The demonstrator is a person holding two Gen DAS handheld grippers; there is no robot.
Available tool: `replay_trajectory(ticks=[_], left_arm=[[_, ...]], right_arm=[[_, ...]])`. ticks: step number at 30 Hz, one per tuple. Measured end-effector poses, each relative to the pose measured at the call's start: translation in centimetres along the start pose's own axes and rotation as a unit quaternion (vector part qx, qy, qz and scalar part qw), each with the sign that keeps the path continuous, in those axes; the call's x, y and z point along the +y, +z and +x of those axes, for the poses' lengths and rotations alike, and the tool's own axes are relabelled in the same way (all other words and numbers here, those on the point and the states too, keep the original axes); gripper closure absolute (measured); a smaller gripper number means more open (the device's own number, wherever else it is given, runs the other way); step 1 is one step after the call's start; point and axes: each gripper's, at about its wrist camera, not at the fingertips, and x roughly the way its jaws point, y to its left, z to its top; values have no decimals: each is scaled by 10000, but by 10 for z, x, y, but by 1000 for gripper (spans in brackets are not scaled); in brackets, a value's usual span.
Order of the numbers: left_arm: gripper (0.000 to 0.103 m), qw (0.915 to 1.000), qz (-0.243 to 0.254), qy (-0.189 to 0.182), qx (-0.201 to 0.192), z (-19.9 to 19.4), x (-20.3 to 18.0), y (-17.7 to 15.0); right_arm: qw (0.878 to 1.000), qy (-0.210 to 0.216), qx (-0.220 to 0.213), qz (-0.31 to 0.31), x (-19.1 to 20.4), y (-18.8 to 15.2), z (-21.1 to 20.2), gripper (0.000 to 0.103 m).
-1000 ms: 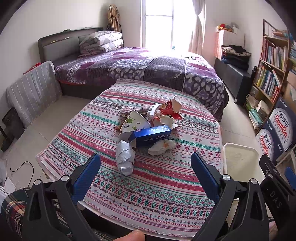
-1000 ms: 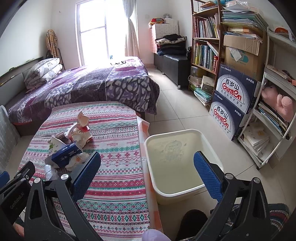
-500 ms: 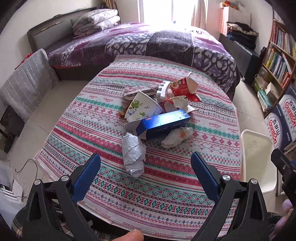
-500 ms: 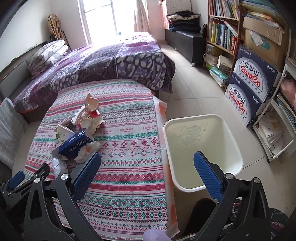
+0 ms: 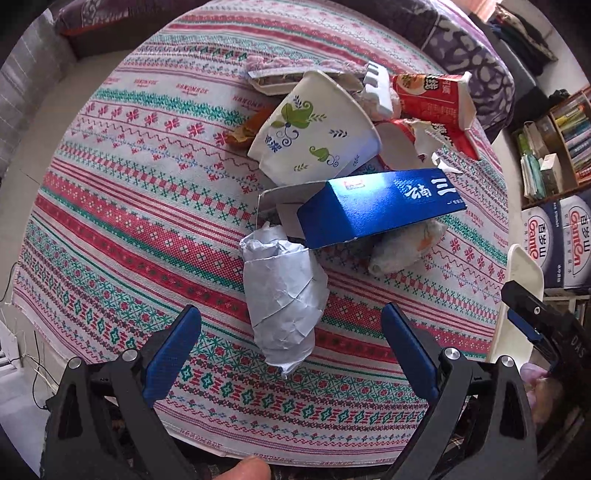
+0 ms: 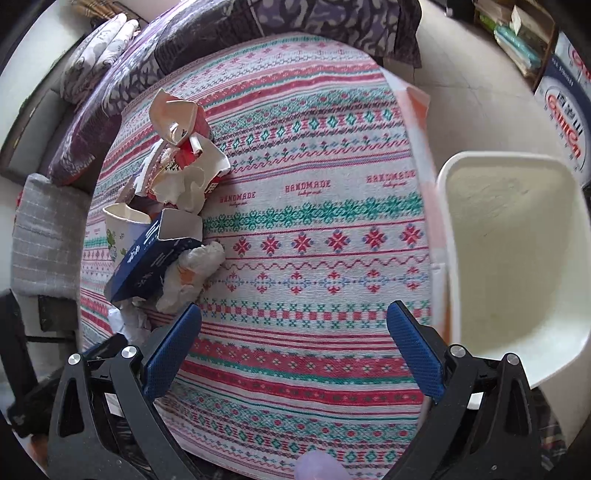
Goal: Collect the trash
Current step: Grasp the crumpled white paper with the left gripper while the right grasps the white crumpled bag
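A pile of trash lies on the patterned tablecloth [image 5: 147, 229]: a crumpled white paper [image 5: 284, 291], a blue carton [image 5: 376, 206], a white paper cup with green leaves [image 5: 314, 129], a red torn package [image 5: 432, 99] and a crumpled tissue [image 5: 402, 247]. My left gripper [image 5: 291, 336] is open and empty, just above the crumpled paper's near end. My right gripper [image 6: 293, 339] is open and empty over the cloth, right of the pile; the blue carton [image 6: 155, 258] and the tissue [image 6: 192, 273] show at its left.
A cream plastic bin [image 6: 517, 258] stands on the floor at the table's right edge; its rim also shows in the left wrist view [image 5: 517, 295]. A purple bed [image 6: 221, 29] lies beyond the table. Boxes [image 5: 557, 240] and bookshelves stand at the right.
Both grippers have moved forward and down toward the table. The left one has come close over the crumpled paper. Both stay open.
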Motion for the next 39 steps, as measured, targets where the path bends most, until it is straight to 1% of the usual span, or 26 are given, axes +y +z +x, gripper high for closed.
replay_trajectory(ticks=[1,2,3,4,5,6,7,8,10,13,15,19,21,24,27,30,31,32,33,34,35,36,39], left_arm=[[13,9999,-83,-42,99,7,3,0],[20,9995,-181,-93,231,14,6,0],[24,9988,-277,-174,374,21,10,0],[30,9979,-343,-260,475,27,13,-1],[42,9974,-370,-304,547,30,15,-1],[49,9971,-378,-314,580,31,17,-3],[60,9971,-390,-330,566,31,20,-4],[62,9970,-419,-388,529,29,23,-5],[63,9970,-488,-454,394,22,32,-7],[64,9977,-580,-349,106,6,49,-6],[64,9970,-673,-387,-4,-3,58,-5],[64,9957,-800,-419,-223,-19,71,-5],[64,9951,-803,-463,-337,-29,75,-4],[64,9934,-855,-654,-392,-38,85,-4],[64,9921,-920,-731,-433,-41,90,-1],[64,9915,-963,-760,-428,-41,87,4],[64,9914,-969,-767,-424,-41,89,5],[64,9913,-969,-779,-424,-40,88,7],[64,9912,-964,-795,-430,-41,88,7],[64,9911,-954,-811,-444,-42,87,7],[64,9911,-940,-822,-469,-42,83,8],[64,9909,-921,-844,-506,-43,83,9],[64,9898,-834,-944,-662,-50,78,9]], right_arm=[[9997,159,81,140,1,1,5,7],[9992,305,150,232,4,1,10,7],[9985,425,184,276,8,2,12,7],[9981,507,193,304,15,2,14,7],[9977,560,189,320,20,3,16,7],[9974,614,187,337,27,3,18,7],[9971,648,193,359,34,2,19,7],[9971,631,201,384,39,3,23,7],[9967,555,257,537,46,0,33,7],[9946,444,438,832,49,-10,47,7],[9940,406,462,908,54,-14,53,7],[9947,406,276,900,66,-12,60,7],[9951,415,277,851,74,-12,65,7],[9959,295,263,811,83,-12,76,6],[9979,164,119,620,93,-9,80,6],[9991,83,-44,425,102,-4,87,10],[9994,18,-127,316,105,-2,88,17],[9996,-56,-185,201,112,1,91,31],[9997,-90,-224,79,117,4,92,39],[9998,77,-189,10,119,5,94,55],[9996,242,-110,-4,117,7,92,63],[9997,241,-95,-50,120,8,92,64],[9990,181,-242,-320,129,10,85,64]])
